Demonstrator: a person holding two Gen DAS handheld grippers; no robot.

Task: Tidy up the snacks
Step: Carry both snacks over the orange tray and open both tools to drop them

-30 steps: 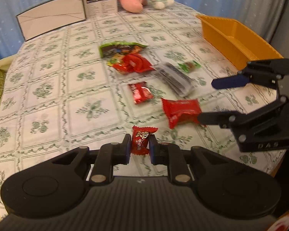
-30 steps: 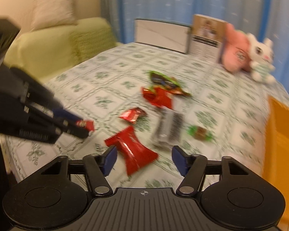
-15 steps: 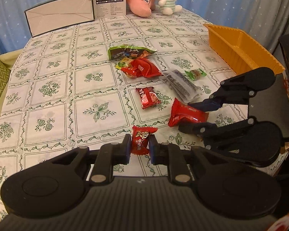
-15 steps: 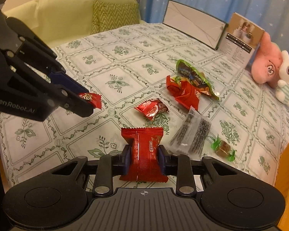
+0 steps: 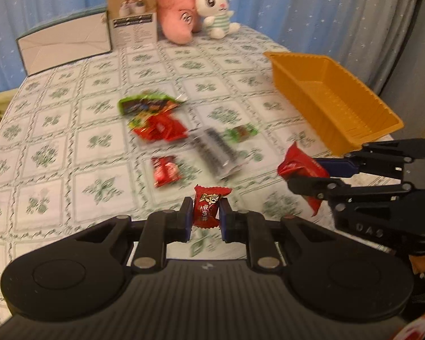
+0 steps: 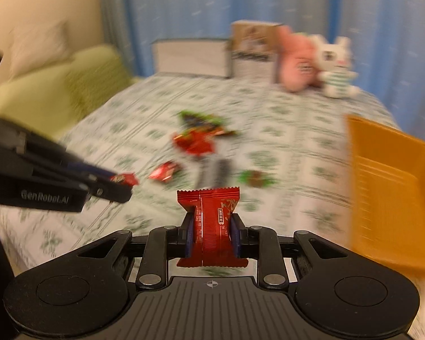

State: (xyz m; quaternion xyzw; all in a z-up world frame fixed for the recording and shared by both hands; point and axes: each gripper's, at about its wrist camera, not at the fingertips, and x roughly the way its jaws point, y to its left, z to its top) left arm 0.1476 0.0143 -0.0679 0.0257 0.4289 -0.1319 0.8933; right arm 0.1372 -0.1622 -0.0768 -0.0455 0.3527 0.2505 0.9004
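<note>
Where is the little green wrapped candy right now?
In the left wrist view, the small green wrapped candy lies on the flowered tablecloth, right of the clear dark-striped packet and left of the orange plastic bin.

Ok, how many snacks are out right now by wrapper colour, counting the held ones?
Red: 4 (red packet, small red packet; held: red candy, red pouch)
Green: 2 (green packet, green candy)
Clear: 1 (clear pack)
Total: 7
</note>
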